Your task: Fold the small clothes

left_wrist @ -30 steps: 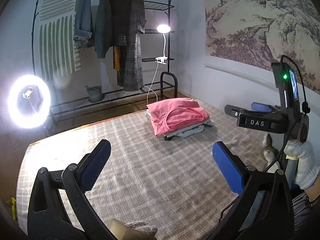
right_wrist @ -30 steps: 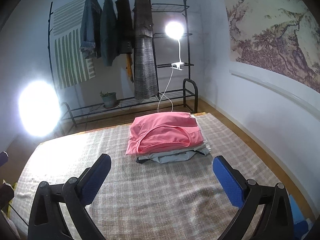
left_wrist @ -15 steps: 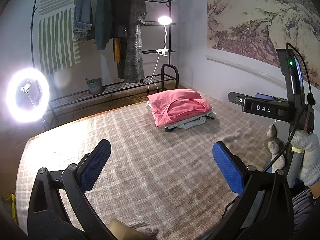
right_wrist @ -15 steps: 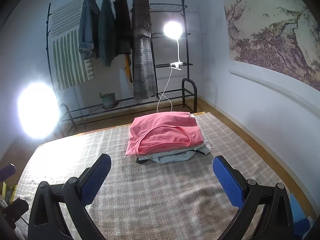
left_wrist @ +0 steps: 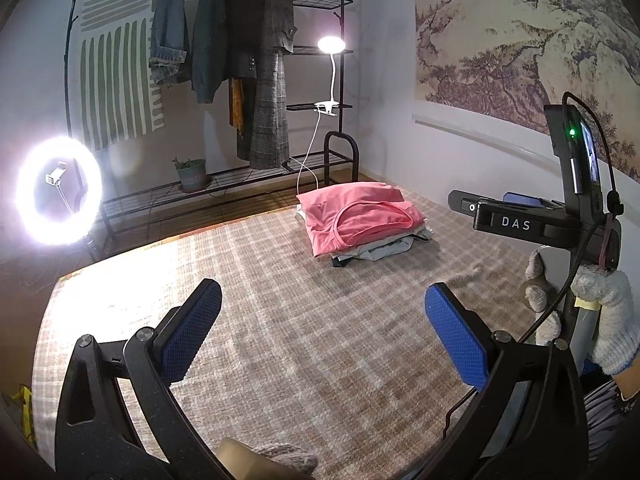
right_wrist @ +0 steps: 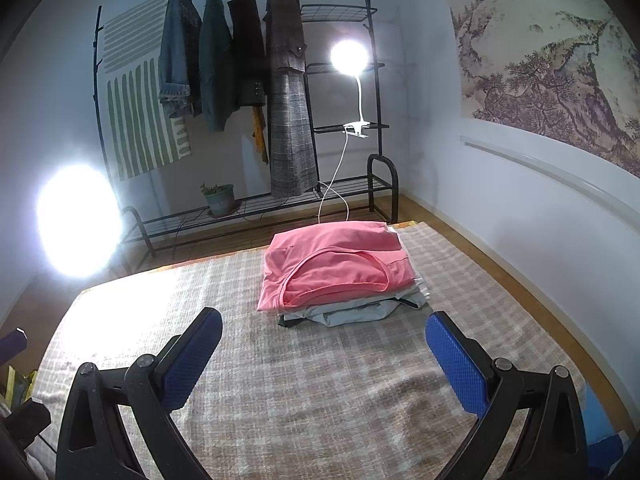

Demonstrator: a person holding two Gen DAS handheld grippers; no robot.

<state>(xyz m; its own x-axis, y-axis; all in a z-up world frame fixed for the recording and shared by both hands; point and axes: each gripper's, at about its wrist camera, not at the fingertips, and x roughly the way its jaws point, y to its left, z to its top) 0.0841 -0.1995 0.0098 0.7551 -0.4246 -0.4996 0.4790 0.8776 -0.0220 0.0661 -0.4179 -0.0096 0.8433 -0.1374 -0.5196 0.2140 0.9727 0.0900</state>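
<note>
A stack of folded clothes, topped by a pink garment (left_wrist: 360, 216) (right_wrist: 336, 266), sits at the far side of a checked beige blanket (left_wrist: 304, 332) (right_wrist: 312, 380); grey and dark pieces (right_wrist: 356, 310) lie under it. My left gripper (left_wrist: 322, 334) hangs open over bare blanket, well short of the stack, nothing between its blue pads. My right gripper (right_wrist: 324, 354) is open too, just in front of the stack and empty. The right gripper's body (left_wrist: 520, 222) and a gloved hand (left_wrist: 608, 316) show at the right in the left wrist view.
A black clothes rack (right_wrist: 256, 80) with hanging coats stands behind the blanket, with a clip lamp (right_wrist: 348, 56) and a potted plant (right_wrist: 220, 198). A bright ring light (left_wrist: 58, 190) glows at left. A painted wall (right_wrist: 560, 60) runs along the right. Blue fabric (right_wrist: 600, 420) lies by the blanket's right edge.
Both grippers stay open and empty. The left wrist view has shifted slightly, with the stack and the right gripper's body sitting a little differently in frame. The stack has not moved.
</note>
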